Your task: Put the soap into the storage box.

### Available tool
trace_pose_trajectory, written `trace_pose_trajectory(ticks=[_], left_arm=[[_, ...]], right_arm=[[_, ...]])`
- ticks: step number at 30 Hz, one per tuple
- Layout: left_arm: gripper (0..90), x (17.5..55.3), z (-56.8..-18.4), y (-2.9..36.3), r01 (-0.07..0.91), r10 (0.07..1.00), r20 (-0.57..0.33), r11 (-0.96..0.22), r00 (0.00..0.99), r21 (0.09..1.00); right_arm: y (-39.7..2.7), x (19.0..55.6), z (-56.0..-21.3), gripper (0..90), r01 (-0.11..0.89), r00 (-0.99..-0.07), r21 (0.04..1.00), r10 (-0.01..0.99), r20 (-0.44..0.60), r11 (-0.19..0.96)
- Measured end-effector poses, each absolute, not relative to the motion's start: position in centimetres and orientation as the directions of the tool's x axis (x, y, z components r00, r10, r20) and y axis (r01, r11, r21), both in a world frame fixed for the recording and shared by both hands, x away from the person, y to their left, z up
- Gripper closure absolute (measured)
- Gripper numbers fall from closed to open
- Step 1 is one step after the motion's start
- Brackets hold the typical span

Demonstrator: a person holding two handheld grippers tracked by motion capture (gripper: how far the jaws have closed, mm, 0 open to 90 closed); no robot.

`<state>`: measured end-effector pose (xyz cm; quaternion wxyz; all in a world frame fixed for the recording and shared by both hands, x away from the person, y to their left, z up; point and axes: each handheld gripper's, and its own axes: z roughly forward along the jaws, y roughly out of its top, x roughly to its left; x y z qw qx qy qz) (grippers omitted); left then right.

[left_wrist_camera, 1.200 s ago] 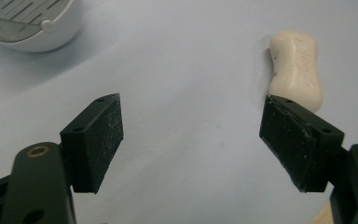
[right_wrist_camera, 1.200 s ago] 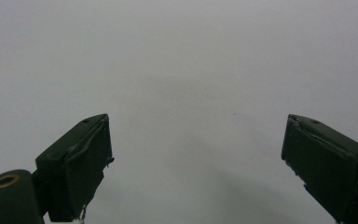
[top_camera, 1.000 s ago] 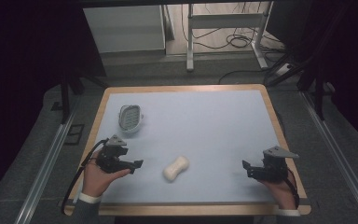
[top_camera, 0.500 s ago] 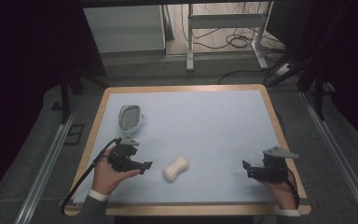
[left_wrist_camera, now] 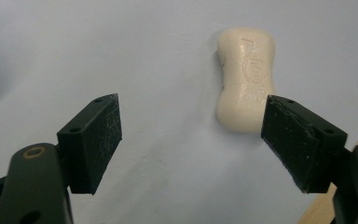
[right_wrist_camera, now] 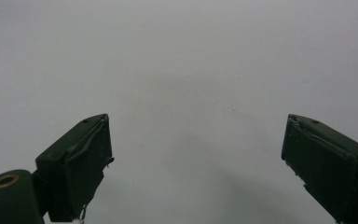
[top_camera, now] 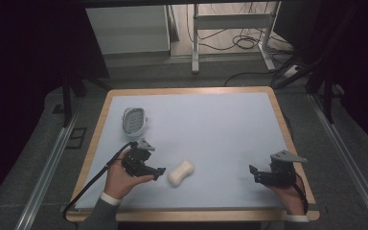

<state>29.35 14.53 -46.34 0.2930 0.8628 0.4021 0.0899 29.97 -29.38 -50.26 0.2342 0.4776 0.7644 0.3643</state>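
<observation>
Since a second ago the left gripper (top_camera: 159,171) has slid along the near part of the worktop (top_camera: 211,124) toward the bar of soap (top_camera: 180,173), which has stayed near the front edge, left of centre. Its jaws are spread wide and empty, and in the left gripper view the soap (left_wrist_camera: 246,79) lies just beyond the right-hand jaw, apart from both (embossed lettering faces up). The right gripper (top_camera: 254,173) has not shifted from the front right corner, jaws likewise spread over bare surface, and the soap dish (top_camera: 133,120) remains by the left edge.
</observation>
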Motion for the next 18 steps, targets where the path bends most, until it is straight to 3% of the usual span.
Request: trace_pose_trajectory(ticks=[18], left_arm=[[21.0, 29.8, -46.8, 11.4, 0.624, 0.715, -0.072, -0.551, 0.695, 0.554]], right_arm=[[-29.3, 30.0, -50.4, 8.2, 0.561, -0.439, 0.777, 0.899, -0.013, 0.285]])
